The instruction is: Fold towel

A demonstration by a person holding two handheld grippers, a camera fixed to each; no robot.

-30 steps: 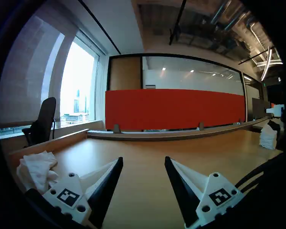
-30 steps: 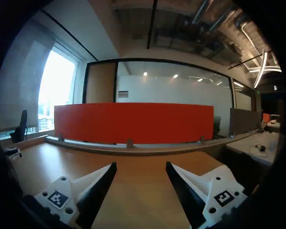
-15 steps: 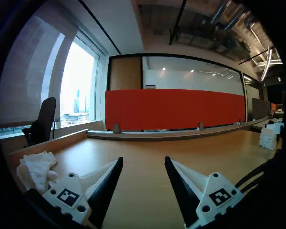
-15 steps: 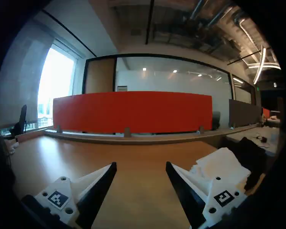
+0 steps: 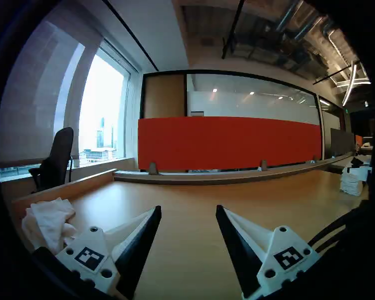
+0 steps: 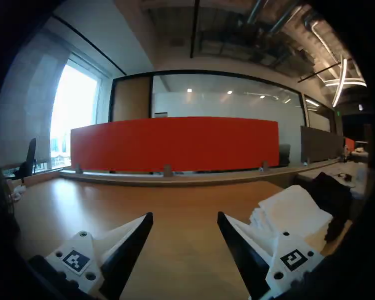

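The left gripper (image 5: pixel 187 207) stands wide open over the wooden table (image 5: pixel 197 240), with nothing between its fingers. A crumpled white towel (image 5: pixel 47 222) lies on the table just left of its left finger (whether the two touch cannot be told). The right gripper (image 6: pixel 185 215) is spread just as wide and holds nothing. A stack of folded towels (image 6: pixel 292 212) sits on the table close behind its right finger, with a dark object (image 6: pixel 332 197) just beyond the stack. A red divider (image 6: pixel 175 142) runs along the table's far edge.
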